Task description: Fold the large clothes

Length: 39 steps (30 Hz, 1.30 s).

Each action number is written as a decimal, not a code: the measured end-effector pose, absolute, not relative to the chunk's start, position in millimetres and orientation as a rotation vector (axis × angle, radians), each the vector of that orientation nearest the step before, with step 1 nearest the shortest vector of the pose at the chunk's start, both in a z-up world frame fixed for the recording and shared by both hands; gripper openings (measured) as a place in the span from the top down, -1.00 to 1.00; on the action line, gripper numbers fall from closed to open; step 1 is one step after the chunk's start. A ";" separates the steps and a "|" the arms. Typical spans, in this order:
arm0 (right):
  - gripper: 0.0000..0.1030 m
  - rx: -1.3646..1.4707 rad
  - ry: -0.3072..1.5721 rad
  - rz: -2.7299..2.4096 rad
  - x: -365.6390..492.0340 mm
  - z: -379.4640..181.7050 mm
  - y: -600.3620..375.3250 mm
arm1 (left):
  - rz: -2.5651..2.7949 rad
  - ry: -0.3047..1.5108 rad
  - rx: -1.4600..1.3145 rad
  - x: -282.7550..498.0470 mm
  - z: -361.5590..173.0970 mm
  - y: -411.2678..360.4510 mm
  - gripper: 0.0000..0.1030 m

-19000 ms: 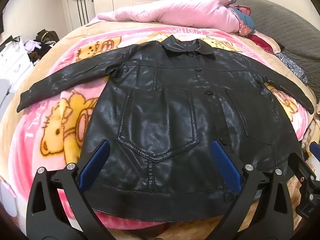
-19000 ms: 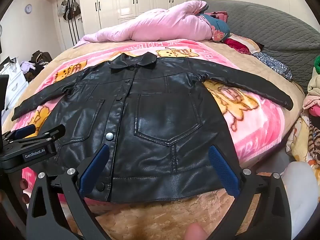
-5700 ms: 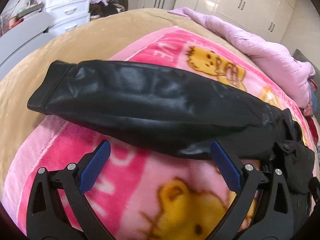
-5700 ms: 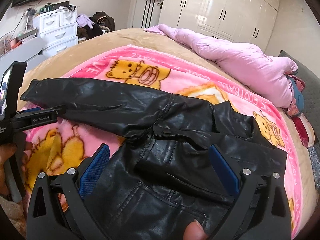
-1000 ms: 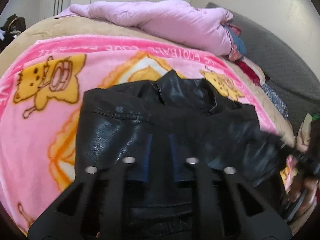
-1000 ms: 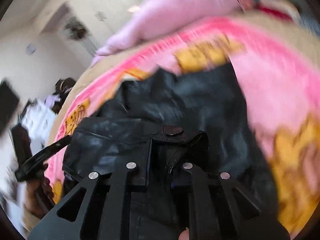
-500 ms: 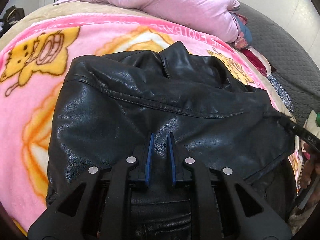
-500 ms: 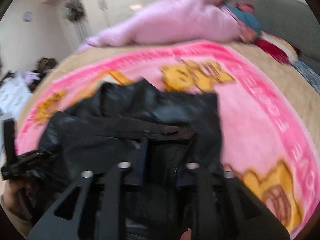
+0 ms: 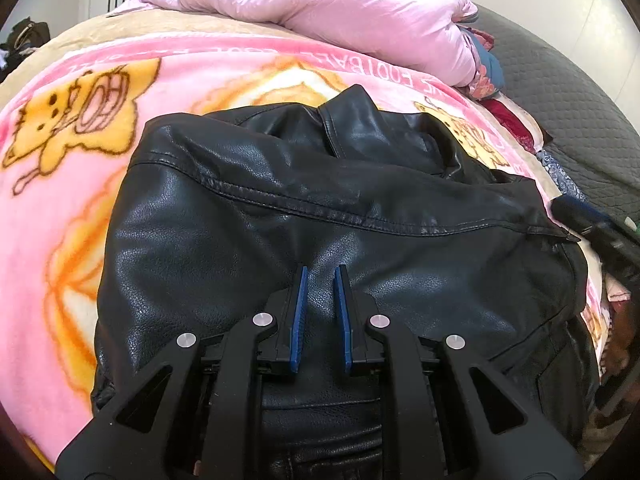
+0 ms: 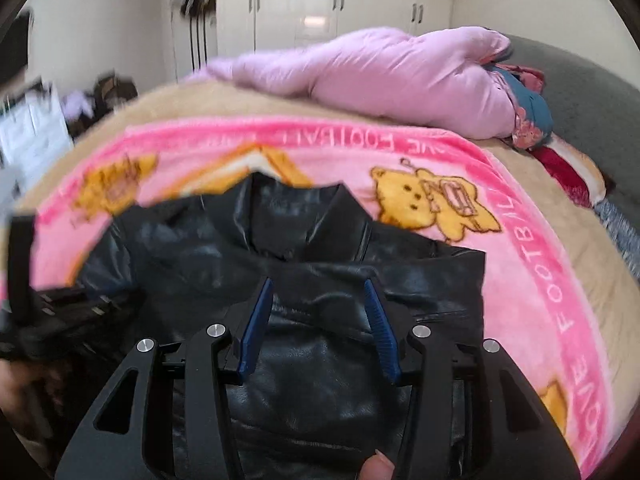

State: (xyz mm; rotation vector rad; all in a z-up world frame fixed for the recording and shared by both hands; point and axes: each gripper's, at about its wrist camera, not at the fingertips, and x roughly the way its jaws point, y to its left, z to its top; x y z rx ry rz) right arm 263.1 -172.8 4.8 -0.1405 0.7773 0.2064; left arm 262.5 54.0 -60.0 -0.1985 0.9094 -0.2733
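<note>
Lying on the pink blanket point(image 9: 80, 216) that covers the bed, the black jacket point(image 9: 280, 216) has its sleeves folded in over the body and its collar toward the lilac duvet point(image 10: 380, 80). Left hand-held gripper point(image 9: 320, 276) sits low over the folded leather, jaws narrow, a fold of jacket between the blue pads point(image 9: 298, 320); whether they pinch it I cannot tell. Right hand-held gripper point(image 10: 318, 292) hovers above the jacket's near half, jaws parted and holding nothing.
</note>
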 end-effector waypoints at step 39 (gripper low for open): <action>-0.13 0.023 0.830 0.319 192.7 -5.1 -200.0 | -0.235 0.858 -0.082 208.8 -43.2 28.6 0.44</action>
